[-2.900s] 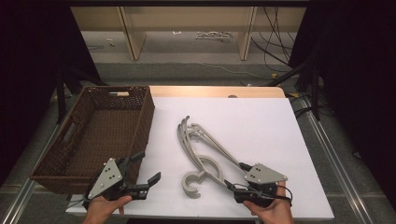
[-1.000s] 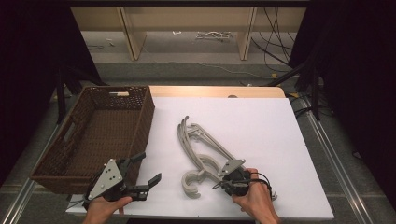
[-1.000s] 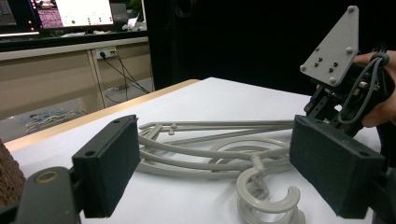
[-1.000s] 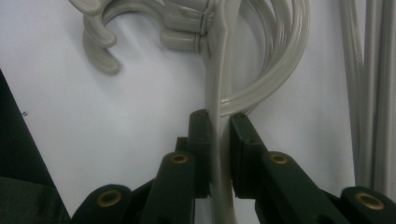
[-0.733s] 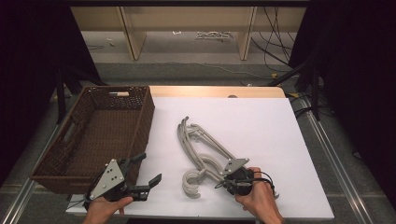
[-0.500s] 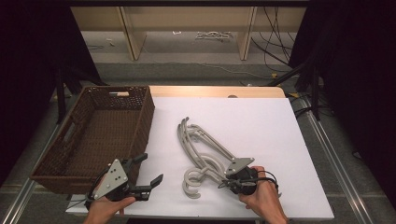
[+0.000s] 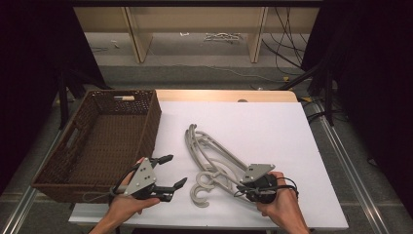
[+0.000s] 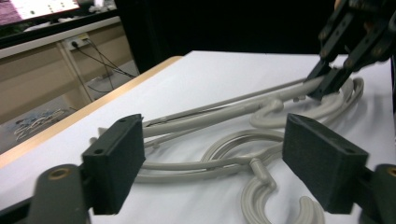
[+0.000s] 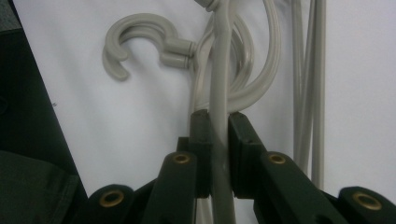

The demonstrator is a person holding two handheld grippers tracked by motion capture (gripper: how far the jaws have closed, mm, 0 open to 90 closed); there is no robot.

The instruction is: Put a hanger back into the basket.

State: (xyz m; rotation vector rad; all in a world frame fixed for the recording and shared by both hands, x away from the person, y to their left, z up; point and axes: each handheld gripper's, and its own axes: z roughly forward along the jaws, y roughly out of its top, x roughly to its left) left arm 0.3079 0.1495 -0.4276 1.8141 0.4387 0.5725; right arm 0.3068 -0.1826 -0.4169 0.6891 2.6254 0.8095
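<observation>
since the right gripper has its jaws pinched on one thin arm of the grey plastic hangers near the desk's front edge, the person would do well to lift slowly so the tangled hooks slip free. the left gripper hovers wide open and empty just beside them, toward the front left corner. the hangers lie overlapped, curved hooks nearest, arms running toward the desk's middle. the wicker basket sits along the left edge.
</observation>
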